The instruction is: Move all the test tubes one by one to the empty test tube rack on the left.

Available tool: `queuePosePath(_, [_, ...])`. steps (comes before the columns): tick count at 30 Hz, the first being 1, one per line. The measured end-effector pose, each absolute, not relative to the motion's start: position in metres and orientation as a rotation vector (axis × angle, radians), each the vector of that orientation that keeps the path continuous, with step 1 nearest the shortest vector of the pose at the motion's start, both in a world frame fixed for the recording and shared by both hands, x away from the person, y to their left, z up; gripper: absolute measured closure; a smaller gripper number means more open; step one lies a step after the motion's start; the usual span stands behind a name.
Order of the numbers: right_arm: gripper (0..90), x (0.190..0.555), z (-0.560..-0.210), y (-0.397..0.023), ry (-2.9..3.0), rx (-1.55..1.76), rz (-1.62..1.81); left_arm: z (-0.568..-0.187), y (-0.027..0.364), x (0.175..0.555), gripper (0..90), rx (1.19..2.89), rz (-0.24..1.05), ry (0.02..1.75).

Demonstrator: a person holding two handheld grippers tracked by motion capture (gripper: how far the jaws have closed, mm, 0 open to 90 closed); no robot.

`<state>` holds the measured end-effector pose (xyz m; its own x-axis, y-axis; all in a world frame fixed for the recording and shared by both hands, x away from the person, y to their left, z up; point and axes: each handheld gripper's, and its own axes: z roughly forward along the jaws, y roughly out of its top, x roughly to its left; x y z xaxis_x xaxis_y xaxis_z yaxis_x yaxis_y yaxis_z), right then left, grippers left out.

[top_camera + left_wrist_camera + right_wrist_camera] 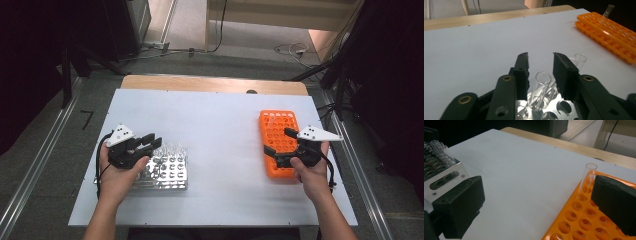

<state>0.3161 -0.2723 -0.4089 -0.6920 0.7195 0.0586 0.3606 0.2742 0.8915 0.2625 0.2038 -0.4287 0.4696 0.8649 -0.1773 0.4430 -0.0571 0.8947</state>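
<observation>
Left hand-held gripper [540, 60] hangs over the metal test tube rack [167, 172] at the near left of the white worktop [215, 130], its jaws a little apart with a glass test tube [540, 90] standing between them. In the left gripper view the pads sit on either side of the tube's open mouth without pressing on it. That tube stands in a rack hole with its long axis nearly upright, leaning slightly toward the left jaw, mouth upward. More clear tubes [580, 60] rise just past the right jaw.

Right hand-held gripper [280, 145] is over the near end of the orange test tube rack [277, 142] at the right side of the worktop, jaws wide apart and holding nothing. The orange rack lies with its long axis running away from the person, well apart from the metal one.

From the right gripper view I can see a single glass tube [587, 181] standing upright in a far hole of the orange rack, mouth up, just beside the right jaw; the same tube appears small and tilted at the far edge of the left gripper view. The high view is too coarse to pick it out, though it does show both hands, the wooden strip [215, 84] behind the worktop and the floor beyond. The right gripper view also catches the metal rack's slotted side wall.

I can read no label or writing on either rack or on the tubes.
</observation>
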Motion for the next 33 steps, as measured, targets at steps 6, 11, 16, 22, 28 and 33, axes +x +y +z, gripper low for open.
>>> queuePosePath(6, [0.0,0.321,-0.410,-0.276,2.178,1.005,1.387,-0.419,0.207,0.259,47.1,1.616,0.508,1.102])
queuePosePath(11, [0.0,0.332,-0.412,-0.285,2.149,1.051,1.366,-0.409,0.200,0.256,34.0,1.599,0.518,1.059])
queuePosePath(16, [1.0,0.347,-0.420,-0.294,2.124,1.117,1.335,-0.402,0.192,0.256,26.0,1.589,0.507,1.019])
queuePosePath(22, [3.6,0.366,-0.427,-0.294,2.136,1.173,1.283,-0.400,0.181,0.256,17.8,1.597,0.493,0.992])
queuePosePath(28, [11.7,0.383,-0.432,-0.285,2.172,1.182,1.233,-0.400,0.169,0.255,12.5,1.613,0.463,0.947])
queuePosePath(33, [27.2,0.395,-0.443,-0.280,2.168,1.234,1.216,-0.401,0.159,0.254,6.6,1.646,0.426,0.882])
